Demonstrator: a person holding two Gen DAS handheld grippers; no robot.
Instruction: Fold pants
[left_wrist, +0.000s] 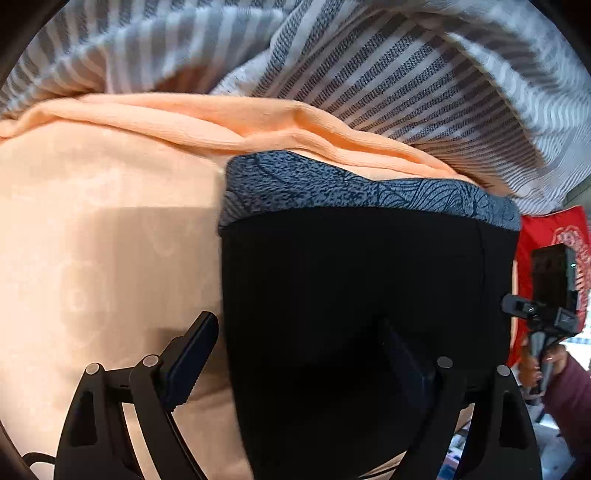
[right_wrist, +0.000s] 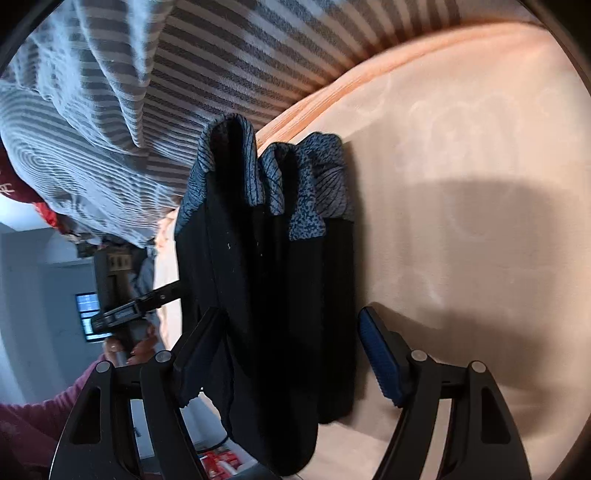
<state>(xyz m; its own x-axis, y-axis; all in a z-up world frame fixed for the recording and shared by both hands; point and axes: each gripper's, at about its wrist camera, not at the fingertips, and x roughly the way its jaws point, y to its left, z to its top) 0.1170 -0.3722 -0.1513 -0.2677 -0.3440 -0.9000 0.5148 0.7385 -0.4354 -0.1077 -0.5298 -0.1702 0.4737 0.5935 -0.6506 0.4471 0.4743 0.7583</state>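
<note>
Black fingers of the left tongs frame the left wrist view, spread wide: the left finger sits over the peach sheet, the right one lies dark against the pants, and nothing is pinched between them. Those black pants lie on the sheet with their blue patterned waistband at the far end, close to a ridge in the sheet and near the striped blanket behind it. At the right edge the other handle shows in a hand.

From the right wrist, the right tongs are likewise spread, with bunched pants running between the fingers; the left finger lies against the cloth, the blue pad stands clear of it. The waistband is rumpled into several folds.

As I judge it, both tongs have let go after laying the cloth down, and a fresh grasp comes next. To do it well:
1. Flatten the bunched waistband first.
2. Take each side at an edge, through every layer.
3. Keep both grips level, so the fold lands square.
4. Stay clear of the sheet's ridge, lest it be pinched too.
</note>
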